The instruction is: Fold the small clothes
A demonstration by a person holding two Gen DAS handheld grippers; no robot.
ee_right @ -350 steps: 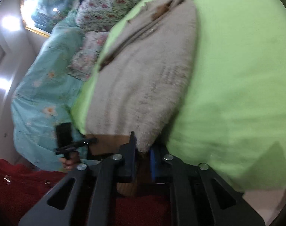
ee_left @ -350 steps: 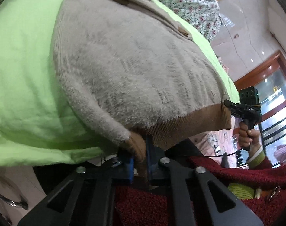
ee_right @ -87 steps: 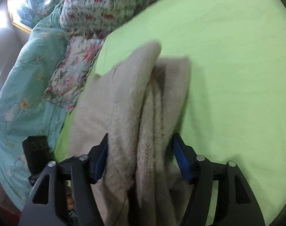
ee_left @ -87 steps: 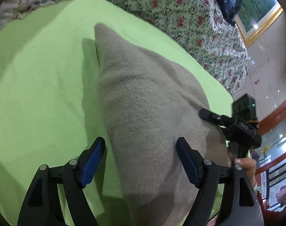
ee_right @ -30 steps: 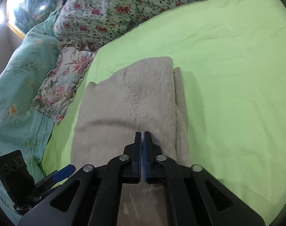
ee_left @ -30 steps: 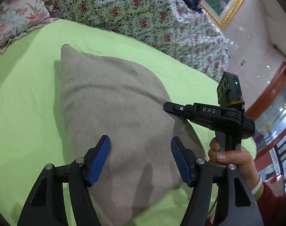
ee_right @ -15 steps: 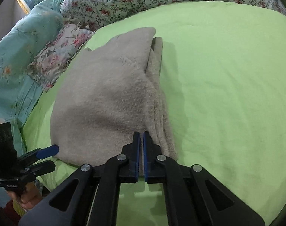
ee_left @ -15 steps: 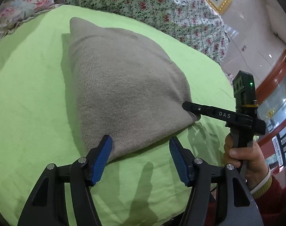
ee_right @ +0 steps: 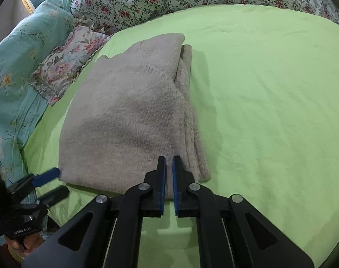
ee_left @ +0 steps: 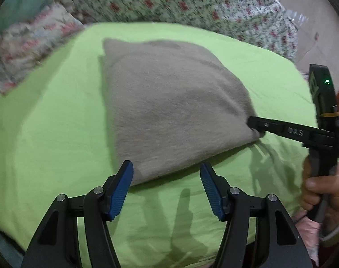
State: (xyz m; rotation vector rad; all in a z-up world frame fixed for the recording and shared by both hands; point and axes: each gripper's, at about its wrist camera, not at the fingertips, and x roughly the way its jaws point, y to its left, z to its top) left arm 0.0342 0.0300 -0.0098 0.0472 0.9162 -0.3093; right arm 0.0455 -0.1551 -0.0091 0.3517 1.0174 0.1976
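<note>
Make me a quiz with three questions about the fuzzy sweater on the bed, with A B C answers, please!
1. Where does the folded sweater lie?
A. On the green sheet
B. On the teal quilt
C. On the floor

2. What colour is the sweater?
A. Red
B. Grey-beige
C. Blue

3. How does the left gripper stand?
A. Clamped on the sweater
C. Out of sight
B. Open, fingers spread wide

Answers:
1. A: the sweater sits flat on the green sheet, with the floral pillow off to its side.
2. B: its fuzzy knit looks grey-beige in both views.
3. B: its blue pads stand far apart at the sweater's near edge, holding nothing; the right gripper, by contrast, has its pads nearly together at the sweater's corner.
</note>
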